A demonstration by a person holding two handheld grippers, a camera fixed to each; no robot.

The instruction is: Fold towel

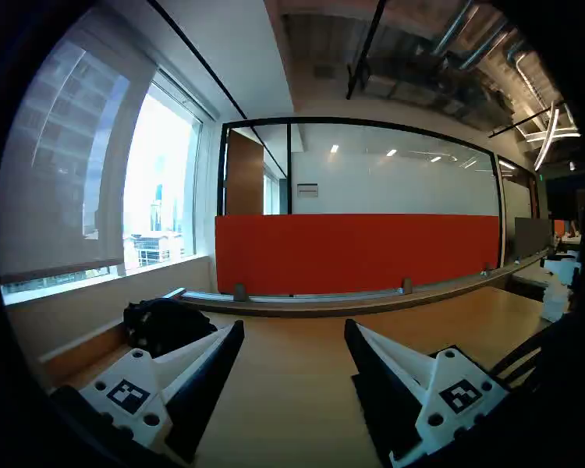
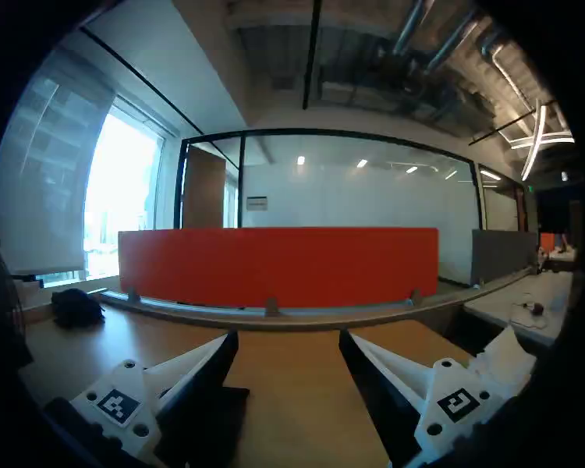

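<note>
My left gripper (image 1: 292, 343) and right gripper (image 2: 288, 351) both hang spread wide over the wooden desk (image 1: 292, 413), gripping nothing. A dark flat patch (image 2: 224, 412) beneath my right claw may be the towel; I can't tell. Folding looks unstarted.

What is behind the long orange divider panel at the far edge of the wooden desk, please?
Above the orange divider panel rises a black-framed glass wall, with a brown wooden door at its left. Whatever stands lower behind it is covered by the panel.
</note>
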